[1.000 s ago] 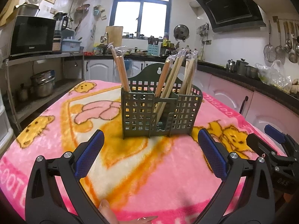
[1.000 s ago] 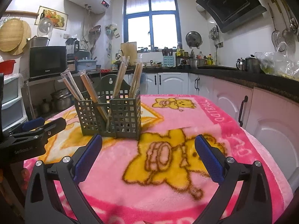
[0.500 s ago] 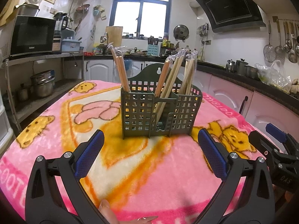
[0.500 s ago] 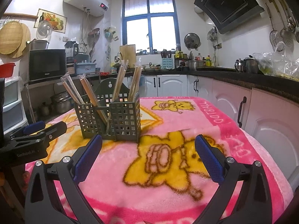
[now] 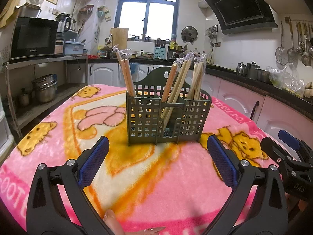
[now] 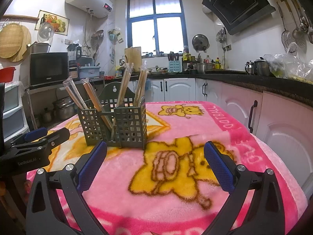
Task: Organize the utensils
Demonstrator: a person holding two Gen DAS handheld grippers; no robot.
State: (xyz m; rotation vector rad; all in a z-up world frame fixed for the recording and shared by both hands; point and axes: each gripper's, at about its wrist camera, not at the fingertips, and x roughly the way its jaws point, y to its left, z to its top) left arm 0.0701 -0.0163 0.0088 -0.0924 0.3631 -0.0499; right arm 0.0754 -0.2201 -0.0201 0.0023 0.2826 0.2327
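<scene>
A dark green slotted utensil holder (image 5: 166, 117) stands upright on the pink cartoon blanket (image 5: 97, 117). Several wrapped chopstick pairs (image 5: 182, 78) lean in its compartments. My left gripper (image 5: 156, 162) is open and empty, just in front of the holder. My right gripper (image 6: 154, 162) is open and empty, to the right of the holder (image 6: 115, 125), over a yellow bear print. The right gripper also shows at the right edge of the left wrist view (image 5: 291, 156), and the left gripper at the left edge of the right wrist view (image 6: 39, 143).
The blanket covers a table whose edges fall away left and right. White cabinets (image 6: 273, 121) and a black counter run along the right. A microwave (image 5: 33, 37) on a metal rack with pots stands at the left.
The right gripper has lifted and tilted up slightly, drawing back a little. The left gripper, the holder and the chopsticks have barely moved.
</scene>
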